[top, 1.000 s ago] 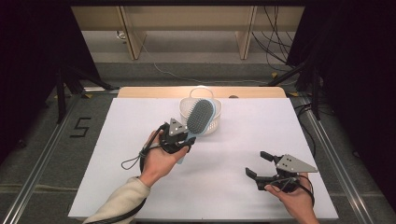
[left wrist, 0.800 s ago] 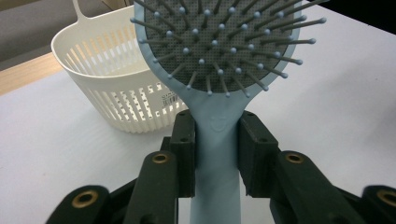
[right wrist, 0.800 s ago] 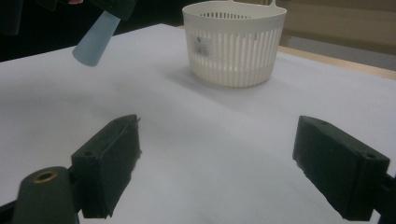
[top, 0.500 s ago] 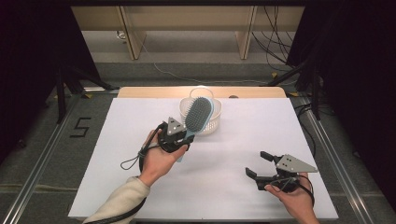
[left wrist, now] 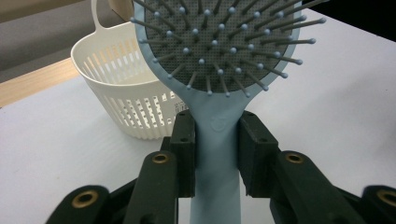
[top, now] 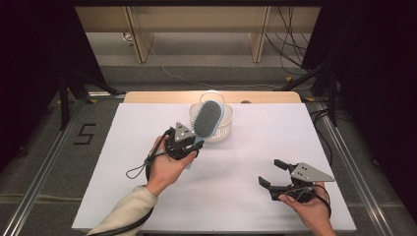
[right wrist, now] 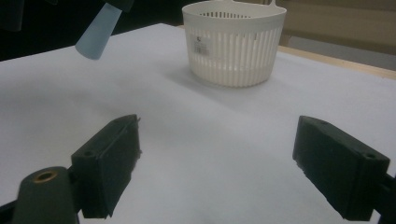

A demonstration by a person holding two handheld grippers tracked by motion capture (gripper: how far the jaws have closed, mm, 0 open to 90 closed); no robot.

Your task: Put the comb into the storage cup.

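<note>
- Where the white table nears its far edge, a white slotted basket stands about midway along that edge, its thin loop handle rising at the back.
- From the near left, a cream-sleeved forearm reaches in, and its hand carries the left gripper raised above the table, just short of the basket on the near-left side.
- Clamped between this gripper's two black jaws is the handle of a light blue hairbrush; the left gripper view shows the jaw pads pressed against both sides of the handle.
- Held head-up, the brush tilts toward the basket, its dark bristled pad facing the high camera and overlapping the basket's near-left rim in that view.
- Seen from the right gripper view, the butt of the blue handle hangs in the air, clear of the table surface.
- Toward the near right corner, the other hand holds the right gripper low over the table, pointing left and away.
- Its jaws stand wide apart with nothing between them, bare white table showing in the gap.
- Both grippers are well apart from each other.
</note>
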